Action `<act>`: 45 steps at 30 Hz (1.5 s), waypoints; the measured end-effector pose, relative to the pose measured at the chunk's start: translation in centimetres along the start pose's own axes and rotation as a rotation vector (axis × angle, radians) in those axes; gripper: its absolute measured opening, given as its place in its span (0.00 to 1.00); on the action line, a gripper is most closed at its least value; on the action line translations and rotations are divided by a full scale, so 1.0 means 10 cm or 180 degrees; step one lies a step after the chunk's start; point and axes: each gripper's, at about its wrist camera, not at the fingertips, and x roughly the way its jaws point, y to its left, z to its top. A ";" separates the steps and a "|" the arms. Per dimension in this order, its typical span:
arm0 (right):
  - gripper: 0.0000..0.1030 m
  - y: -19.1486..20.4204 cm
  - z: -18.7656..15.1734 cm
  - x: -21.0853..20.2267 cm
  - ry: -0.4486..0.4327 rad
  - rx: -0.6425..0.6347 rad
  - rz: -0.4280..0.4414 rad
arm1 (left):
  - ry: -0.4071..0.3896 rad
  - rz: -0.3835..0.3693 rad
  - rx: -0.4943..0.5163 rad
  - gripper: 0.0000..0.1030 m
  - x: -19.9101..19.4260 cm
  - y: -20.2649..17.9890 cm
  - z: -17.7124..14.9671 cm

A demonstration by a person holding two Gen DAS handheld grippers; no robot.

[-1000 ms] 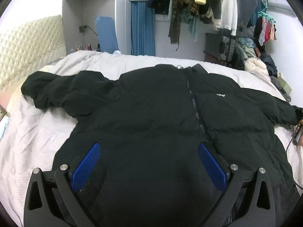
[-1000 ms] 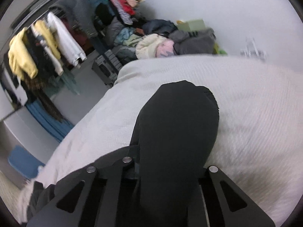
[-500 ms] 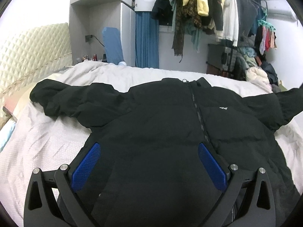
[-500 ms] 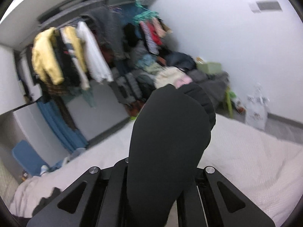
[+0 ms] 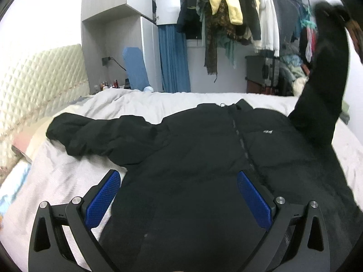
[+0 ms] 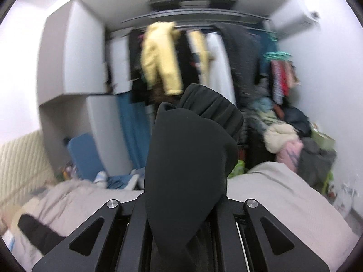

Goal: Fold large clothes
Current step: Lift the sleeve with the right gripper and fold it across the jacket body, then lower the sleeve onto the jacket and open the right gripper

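Left gripper (image 5: 179, 195) is seen spread wide, blue pads (image 5: 103, 198) well apart above the black jacket (image 5: 192, 149), nothing held; contact with the fabric cannot be told. The jacket is laid front-up on the white bed (image 5: 56, 181), one sleeve stretched leftward. Right gripper (image 6: 181, 206) is clamped on the jacket's other sleeve (image 6: 188, 158), which is raised off the bed, its ribbed cuff (image 6: 213, 111) uppermost.

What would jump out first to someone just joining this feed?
A big black puffer jacket lies zipped and face-up across the white bed. Its right sleeve is lifted high, clamped in the right gripper. The left gripper hovers open over the hem, against a crowded clothes rack.
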 end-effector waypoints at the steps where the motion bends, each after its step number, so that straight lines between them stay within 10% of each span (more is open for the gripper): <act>1: 0.05 0.25 -0.02 0.07 0.0032 -0.0075 0.0099 | -0.0007 -0.0012 -0.0001 1.00 -0.02 0.04 0.00; 13: 0.06 2.74 -1.36 0.86 0.0671 -0.1013 0.1083 | 0.0197 0.0134 -0.0516 1.00 0.20 0.79 0.01; 29: 0.08 3.45 -3.69 1.69 0.1745 -0.1135 0.1314 | 0.0159 0.0090 -0.0881 1.00 0.39 1.17 -0.06; 36: 0.13 3.46 -3.60 1.67 0.1789 -0.1084 0.1431 | 0.0197 0.0010 -0.0804 1.00 0.49 1.05 -0.08; 41: 0.65 3.35 -3.36 1.48 0.1736 -0.0874 0.1712 | 0.0196 -0.0003 -0.0803 1.00 0.48 1.02 -0.08; 45: 0.72 3.16 -3.08 1.25 0.1574 -0.0772 0.1793 | 0.0192 -0.0044 -0.0767 1.00 0.44 0.95 -0.07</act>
